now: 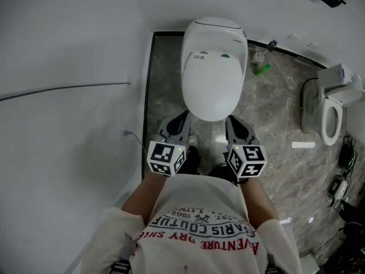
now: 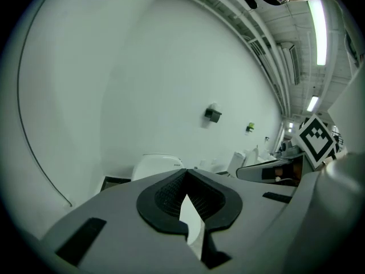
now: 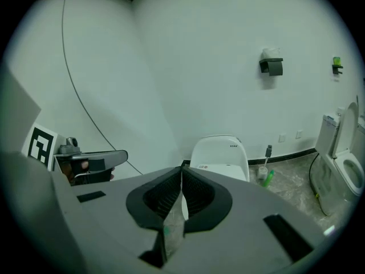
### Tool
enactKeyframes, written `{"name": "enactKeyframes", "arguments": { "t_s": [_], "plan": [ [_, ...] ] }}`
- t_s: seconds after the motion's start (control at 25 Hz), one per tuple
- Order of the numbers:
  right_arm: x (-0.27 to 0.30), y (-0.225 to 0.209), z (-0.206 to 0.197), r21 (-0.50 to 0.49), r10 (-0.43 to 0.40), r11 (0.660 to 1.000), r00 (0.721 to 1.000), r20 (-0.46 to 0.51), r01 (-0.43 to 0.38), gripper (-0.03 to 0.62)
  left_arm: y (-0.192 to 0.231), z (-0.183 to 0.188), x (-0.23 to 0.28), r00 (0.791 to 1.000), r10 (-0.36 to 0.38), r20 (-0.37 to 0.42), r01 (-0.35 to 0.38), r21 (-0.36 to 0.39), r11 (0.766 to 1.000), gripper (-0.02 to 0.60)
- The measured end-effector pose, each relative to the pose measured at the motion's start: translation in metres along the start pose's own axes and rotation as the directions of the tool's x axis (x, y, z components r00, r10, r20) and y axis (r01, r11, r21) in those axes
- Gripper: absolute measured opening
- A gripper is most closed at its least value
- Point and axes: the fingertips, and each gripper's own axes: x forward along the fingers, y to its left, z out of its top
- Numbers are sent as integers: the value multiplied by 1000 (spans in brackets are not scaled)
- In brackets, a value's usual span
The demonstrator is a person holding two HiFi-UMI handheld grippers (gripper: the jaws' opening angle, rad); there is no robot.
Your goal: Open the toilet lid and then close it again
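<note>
White walls (image 1: 68, 39) and a grey marble floor (image 1: 274, 96) surround the toilet, whose lid (image 1: 212, 90) lies closed just ahead of both tools. The left tool (image 1: 180, 120) and the right tool (image 1: 231, 123) have their jaws pressed together, holding nothing. To lift well, I think one closed tip should go under the front edge of the lid and rise slowly.

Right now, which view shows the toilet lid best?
Head view: it shows the whole closed toilet lid from above, with nothing in front. In the right gripper view the jaws hide its front. The left gripper view shows only the top of the toilet.
</note>
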Motion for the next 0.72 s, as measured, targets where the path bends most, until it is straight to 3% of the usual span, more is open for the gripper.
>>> {"name": "enactKeyframes", "arguments": {
  "t_s": [0.2, 0.4, 0.56, 0.72],
  "plan": [
    [31, -13, -19, -27, -11, 1000, 999, -43, 10, 17, 21, -21, 32, 999, 41, 11, -41, 1, 999, 8],
    [59, -31, -38, -38, -7, 999, 999, -41, 5, 17, 28, -55, 58, 1000, 6, -15, -6, -26, 1000, 8],
    [83, -43, -62, 28, 37, 999, 999, -16, -37, 17, 33, -90, 78, 999, -5, -39, 4, -12, 1000, 8],
    [113, -58, -102, -1, 44, 999, 999, -12, -44, 17, 42, -137, 97, 998, 0, -58, -2, -25, 1000, 8]
  ]
}}
